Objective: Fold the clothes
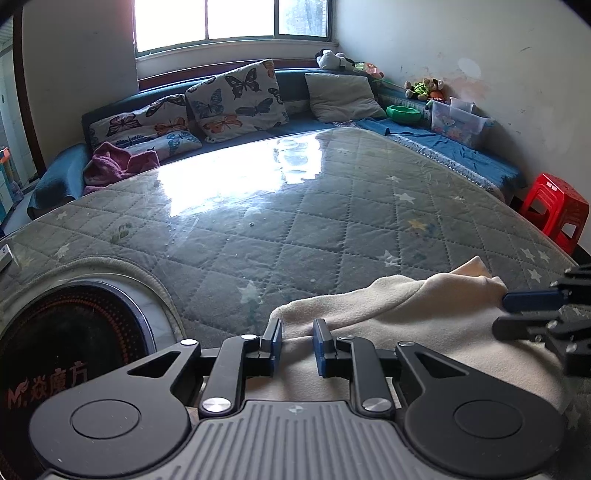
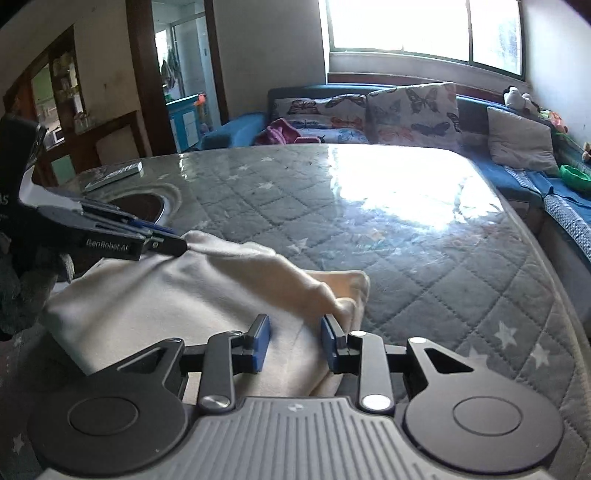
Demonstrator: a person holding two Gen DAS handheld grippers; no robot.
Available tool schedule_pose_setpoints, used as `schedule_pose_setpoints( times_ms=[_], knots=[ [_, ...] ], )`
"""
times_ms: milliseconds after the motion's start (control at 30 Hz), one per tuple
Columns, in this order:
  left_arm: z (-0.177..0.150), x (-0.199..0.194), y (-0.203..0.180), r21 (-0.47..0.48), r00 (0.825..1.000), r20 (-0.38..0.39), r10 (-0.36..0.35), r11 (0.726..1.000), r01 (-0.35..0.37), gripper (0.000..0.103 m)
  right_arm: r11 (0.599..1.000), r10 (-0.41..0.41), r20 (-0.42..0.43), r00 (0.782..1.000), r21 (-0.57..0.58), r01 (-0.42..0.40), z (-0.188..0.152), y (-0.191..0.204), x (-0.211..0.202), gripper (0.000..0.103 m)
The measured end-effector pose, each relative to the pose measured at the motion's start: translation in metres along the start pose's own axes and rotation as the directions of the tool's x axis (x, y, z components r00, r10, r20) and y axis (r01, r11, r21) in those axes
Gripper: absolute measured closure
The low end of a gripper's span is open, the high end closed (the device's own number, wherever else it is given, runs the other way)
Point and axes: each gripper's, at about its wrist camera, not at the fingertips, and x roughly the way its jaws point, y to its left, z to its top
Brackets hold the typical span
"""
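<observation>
A cream garment lay on the near part of the quilted bench. The left gripper was narrowly closed on the garment's left edge, lifting a fold. The right gripper stood wider, jaws apart with cloth between them; its right pad touched the bunched right end.

A lived-in home, a sitting room by its furnishings. Ahead of the hand-held gripper, past the quilted star-patterned counter, a blue sofa runs under a bright window and carries butterfly cushions and a crumpled purple blanket. Further right sit stuffed toys, a clear storage box and a red plastic stool. To the left, a doorway opens into further rooms.
</observation>
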Motion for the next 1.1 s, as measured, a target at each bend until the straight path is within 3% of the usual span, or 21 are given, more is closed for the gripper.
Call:
schedule_pose_setpoints(
  times_ms=[267,533,667,933,1100],
  knots=[
    [0.000,0.002,-0.001,0.000,1.000,0.000,0.007,1.000,-0.007,0.081,0.999,0.054,0.027,0.998,-0.012,-0.053,0.026,0.011,0.014,0.077],
    [0.000,0.002,0.000,-0.004,1.000,0.004,0.003,1.000,-0.003,0.081,1.000,0.006,-0.004,1.000,0.022,-0.006,0.033,0.006,0.044,0.080],
    [0.000,0.002,0.000,-0.006,1.000,0.002,0.003,1.000,-0.003,0.081,1.000,0.007,0.012,1.000,0.019,-0.007,0.031,0.005,0.026,0.079],
    [-0.001,0.001,-0.002,-0.003,1.000,0.007,0.014,1.000,-0.014,0.081,0.990,0.068,0.022,0.997,-0.128,-0.065,0.006,0.033,-0.023,0.079],
    [-0.002,0.001,-0.003,0.000,1.000,0.010,0.020,1.000,-0.020,0.081,0.986,0.071,0.006,0.997,-0.151,-0.069,-0.015,0.038,-0.029,0.080]
  ],
)
